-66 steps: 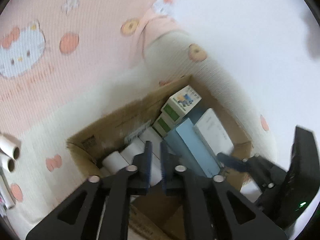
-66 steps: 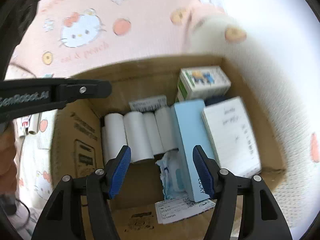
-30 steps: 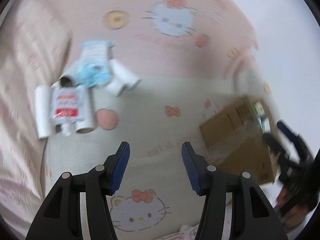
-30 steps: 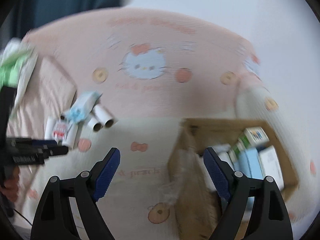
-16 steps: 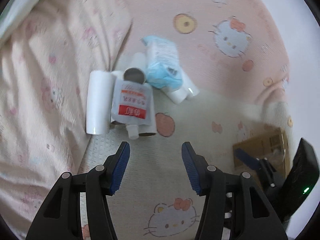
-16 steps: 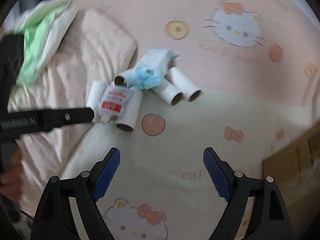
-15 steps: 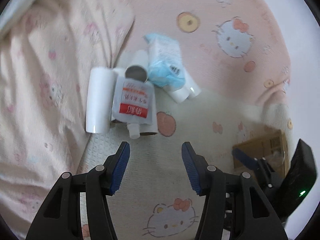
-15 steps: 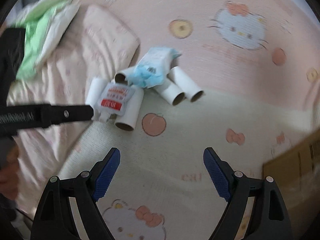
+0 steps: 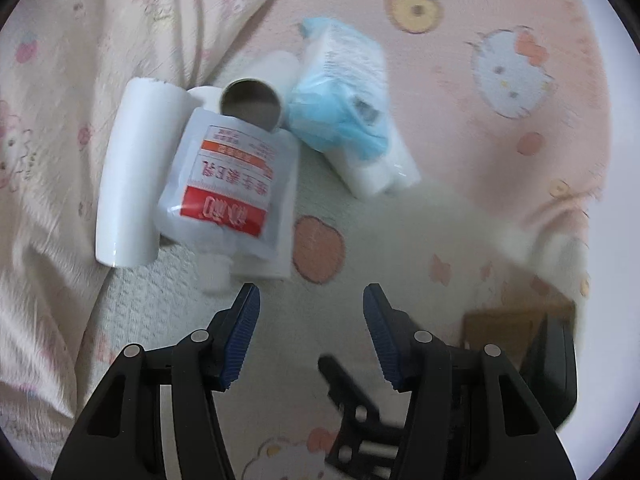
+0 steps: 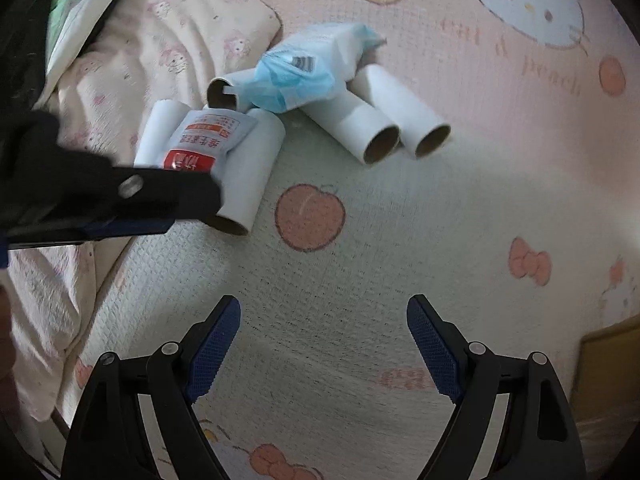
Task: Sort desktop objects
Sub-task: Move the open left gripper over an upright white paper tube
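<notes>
A heap of objects lies on a Hello Kitty blanket. A white spouted pouch with a red label (image 9: 228,184) (image 10: 202,142) rests on white paper rolls (image 9: 132,176) (image 10: 252,168). Behind it a blue tissue pack (image 9: 344,116) (image 10: 304,68) lies over two more cardboard-cored rolls (image 10: 400,120). My left gripper (image 9: 310,312) hangs open just short of the pouch's spout, nothing between its fingers. My right gripper (image 10: 322,328) is open over bare blanket, well short of the heap. One finger of the left gripper (image 10: 132,196) crosses the right wrist view and hides part of the rolls.
The brown cardboard box (image 9: 516,328) (image 10: 608,360) sits at the right edge of both views. A rumpled pale pink pillow or quilt (image 9: 52,120) (image 10: 160,36) rises at the left of the heap. A green and white packet (image 10: 76,4) lies at the far upper left.
Both grippers have left the box, swung over to the heap and come down toward it; the heap now looks much larger. The left gripper was shut inside the box and is now open.
</notes>
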A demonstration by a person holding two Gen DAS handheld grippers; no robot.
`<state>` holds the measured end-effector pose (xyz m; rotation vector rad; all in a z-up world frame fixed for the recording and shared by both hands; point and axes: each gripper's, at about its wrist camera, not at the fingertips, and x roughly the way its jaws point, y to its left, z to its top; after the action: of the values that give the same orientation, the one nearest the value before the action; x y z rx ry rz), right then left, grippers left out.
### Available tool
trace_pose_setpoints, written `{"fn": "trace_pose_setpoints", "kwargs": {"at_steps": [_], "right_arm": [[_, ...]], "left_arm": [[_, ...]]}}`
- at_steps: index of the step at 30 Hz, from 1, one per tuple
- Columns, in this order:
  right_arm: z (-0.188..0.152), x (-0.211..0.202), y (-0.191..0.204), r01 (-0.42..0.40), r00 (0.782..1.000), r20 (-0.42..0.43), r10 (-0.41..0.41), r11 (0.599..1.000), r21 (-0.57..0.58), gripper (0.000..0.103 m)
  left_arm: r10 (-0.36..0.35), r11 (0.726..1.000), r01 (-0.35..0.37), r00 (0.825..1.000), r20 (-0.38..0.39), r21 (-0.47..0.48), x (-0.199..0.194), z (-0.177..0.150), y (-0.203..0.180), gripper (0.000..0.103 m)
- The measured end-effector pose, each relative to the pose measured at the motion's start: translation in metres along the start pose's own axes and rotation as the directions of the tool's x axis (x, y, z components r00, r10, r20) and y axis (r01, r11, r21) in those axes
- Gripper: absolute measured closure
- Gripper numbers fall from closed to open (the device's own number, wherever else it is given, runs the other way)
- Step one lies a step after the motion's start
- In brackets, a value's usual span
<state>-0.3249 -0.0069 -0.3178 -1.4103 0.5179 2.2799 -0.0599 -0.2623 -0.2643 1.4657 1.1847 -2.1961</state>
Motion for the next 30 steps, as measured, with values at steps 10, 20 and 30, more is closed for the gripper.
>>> {"fn": "trace_pose_setpoints", "kwargs": {"at_steps": [10, 20, 30], "right_arm": [[0.0, 0.021, 0.006, -0.073, 0.997, -0.018, 0.074, 0.996, 0.042, 0.019], [-0.004, 0.024, -0.013, -0.139, 0.99, -0.013, 0.141, 0.984, 0.111, 0.019], [-0.017, 0.015, -0.022, -0.16, 0.987, 0.024, 0.158, 0.978, 0.135, 0.019]], "left_arm": [[0.078, 0.992, -0.079, 0.997, -0.019, -0.095, 0.025, 0.024, 0.015, 0.045], [0.001, 0.997, -0.004, 0.999, -0.044, -0.076, 0.042, 0.017, 0.007, 0.058], [-0.09, 0.995, 0.098, 0.982, -0.163, 0.037, 0.056, -0.016, -0.03, 0.059]]}}
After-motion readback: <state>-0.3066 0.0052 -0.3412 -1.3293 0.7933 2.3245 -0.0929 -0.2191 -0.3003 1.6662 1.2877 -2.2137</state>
